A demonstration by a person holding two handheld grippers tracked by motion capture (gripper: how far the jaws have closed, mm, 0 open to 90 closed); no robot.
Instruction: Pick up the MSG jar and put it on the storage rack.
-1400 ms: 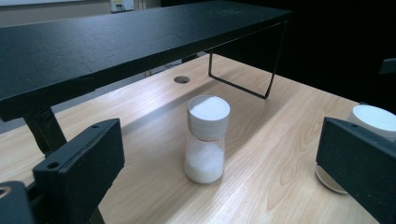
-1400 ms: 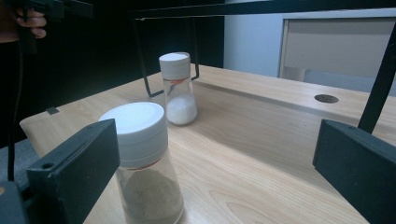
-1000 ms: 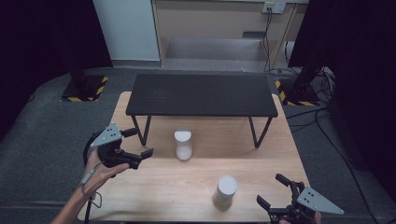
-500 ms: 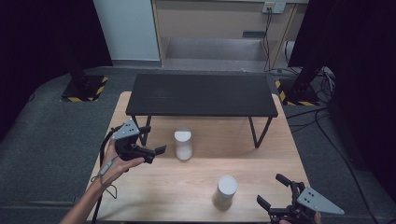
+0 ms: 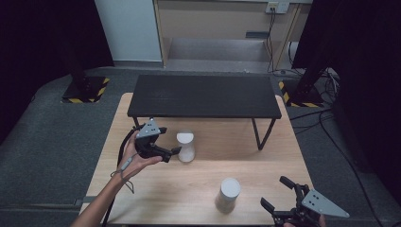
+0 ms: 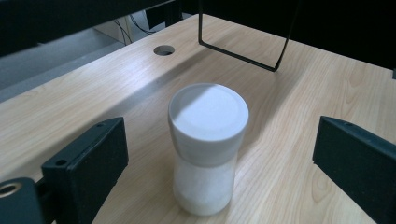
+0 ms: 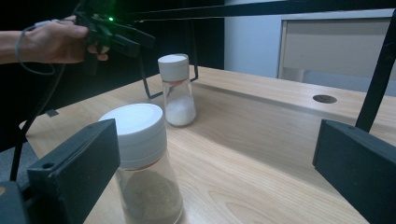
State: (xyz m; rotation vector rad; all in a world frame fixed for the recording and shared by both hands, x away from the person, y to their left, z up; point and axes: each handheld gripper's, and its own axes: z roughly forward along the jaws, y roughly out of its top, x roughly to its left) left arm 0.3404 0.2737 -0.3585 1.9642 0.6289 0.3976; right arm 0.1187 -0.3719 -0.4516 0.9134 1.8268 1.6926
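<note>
1. Salt shaker point(image 5: 185, 146) first: we see it upright on the wooden tabletop point(image 5: 246, 156), a clear jar with a white cap and white grains in its lower half, standing just off the tips of the left claw point(image 5: 176, 152).
2. We read the left claw as released. In the left gripper view the shaker point(image 6: 208, 149) stands between the two black jaws, with tabletop point(image 6: 299, 93) showing on both sides of it, so neither pad touches it. The jaws have just been closing a little, yet they are still spread wide.
3. We see the person's left hand point(image 5: 137, 158) holding that claw roughly level, pointed at the shaker's side, with its cable hanging below the wrist.
4. Beyond the left claw, past the shaker, stands a low black shelf point(image 5: 203, 96) on thin wire legs, its near edge close behind the jar.
5. We find the right claw point(image 5: 279, 194) at the near right edge of the tabletop, also released, its jaws wide apart and nothing between the pads.
6. Just to the left of the right claw stands a second shaker point(image 5: 228, 194), white-capped and upright. In the right gripper view this jar point(image 7: 142, 163) holds dark grains and sits close by the left jaw; we cannot tell whether it touches that jaw.
7. Seen from the right claw, the salt shaker point(image 7: 176, 88) stands farther off, with the left claw point(image 7: 140, 39) beside its cap.
</note>
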